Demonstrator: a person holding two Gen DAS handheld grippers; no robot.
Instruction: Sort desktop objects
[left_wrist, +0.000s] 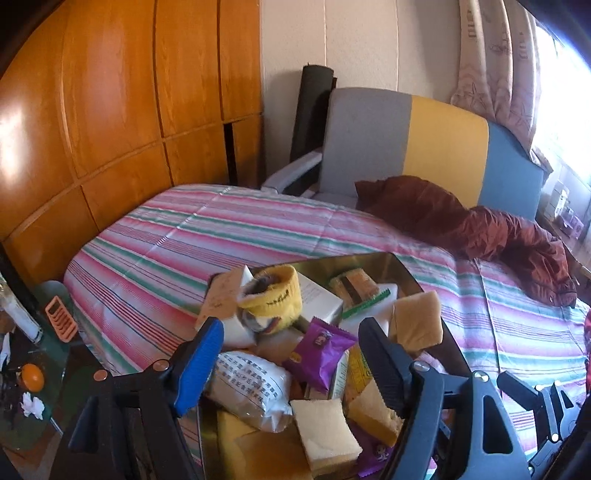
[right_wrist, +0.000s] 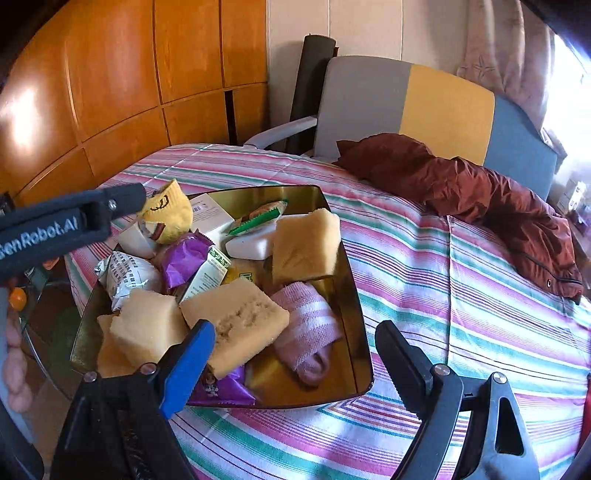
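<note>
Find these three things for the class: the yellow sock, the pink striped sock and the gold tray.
yellow sock (right_wrist: 170, 214): right wrist view, on its knitted yellow side.
pink striped sock (right_wrist: 312, 325): right wrist view, on the white-striped middle.
gold tray (right_wrist: 364, 354): right wrist view, on its bare right wall.

This is a home, a lived-in bedroom by the look of it. A bed covered with a pink, green and white striped quilt (right_wrist: 443, 258) fills the middle of the view, and a crumpled rust-red padded jacket (right_wrist: 480, 195) lies across its far side. Behind the bed stands a padded headboard in grey, yellow and blue panels (right_wrist: 424, 107). Along the left wall runs a glossy orange-brown wooden wardrobe (left_wrist: 110, 110). At the right, a pale patterned curtain (left_wrist: 498, 66) hangs beside a bright window. On the quilt sits a shiny gold metal tray (right_wrist: 354, 314) heaped with household odds and ends.
</note>
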